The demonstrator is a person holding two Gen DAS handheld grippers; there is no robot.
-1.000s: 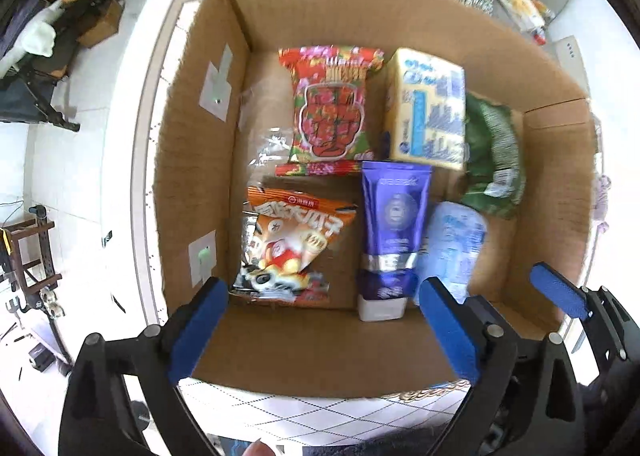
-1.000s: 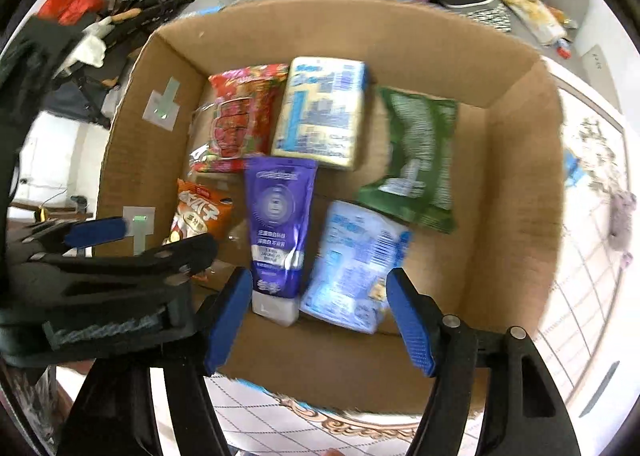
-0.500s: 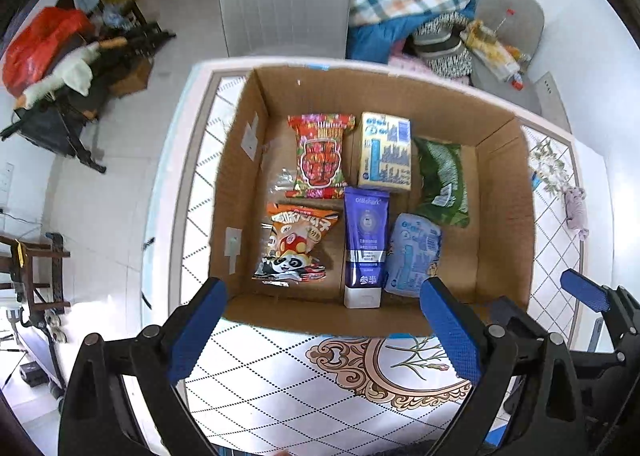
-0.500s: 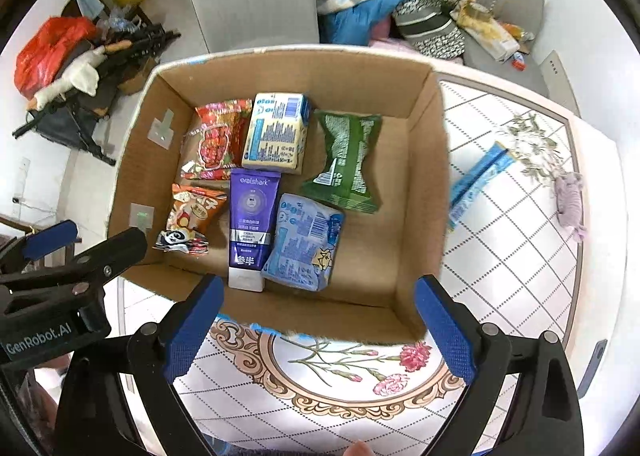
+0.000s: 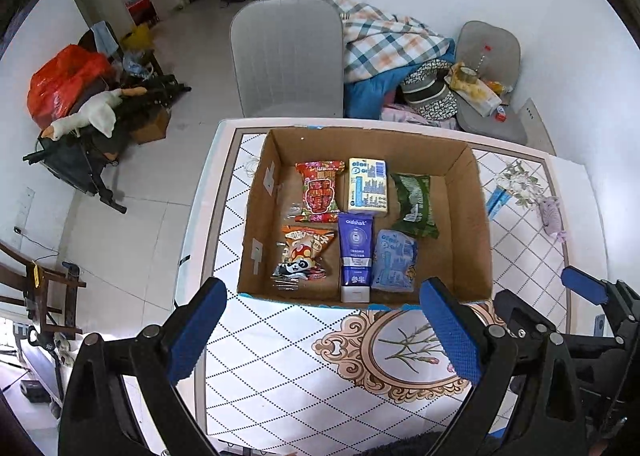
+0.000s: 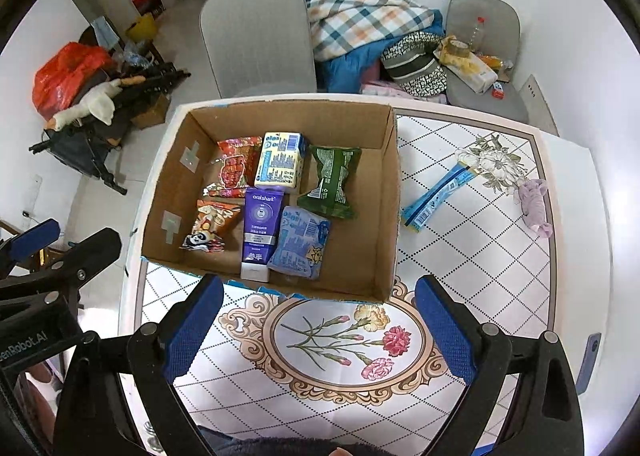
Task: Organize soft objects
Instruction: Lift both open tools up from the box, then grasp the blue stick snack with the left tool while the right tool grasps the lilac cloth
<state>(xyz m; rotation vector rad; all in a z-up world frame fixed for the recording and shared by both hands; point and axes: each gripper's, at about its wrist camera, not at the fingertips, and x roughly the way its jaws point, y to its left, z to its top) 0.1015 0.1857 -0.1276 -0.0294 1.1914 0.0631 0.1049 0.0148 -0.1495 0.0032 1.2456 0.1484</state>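
An open cardboard box (image 5: 472, 216) (image 6: 386, 192) stands on the tiled table. It holds a red snack bag (image 5: 319, 192), a yellow-blue pack (image 5: 367, 185), a green bag (image 5: 414, 205), an orange panda bag (image 5: 302, 256), a purple tube (image 5: 355, 256) and a light blue pouch (image 5: 394, 266). On the table right of the box lie a blue stick pack (image 6: 438, 194) and a small purple plush (image 6: 534, 206). My left gripper (image 5: 322, 330) and right gripper (image 6: 318, 328) are open and empty, high above the table's near side.
A grey chair (image 5: 288, 60) stands behind the table. A plaid blanket and clutter (image 5: 394, 44) lie on seats at the back right. Bags and a stroller (image 5: 88, 104) stand on the floor at the left. A phone (image 6: 591, 356) lies near the table's right edge.
Both grippers have pulled up and back from just over the box, so the whole table and room now show. Both stay open and empty.
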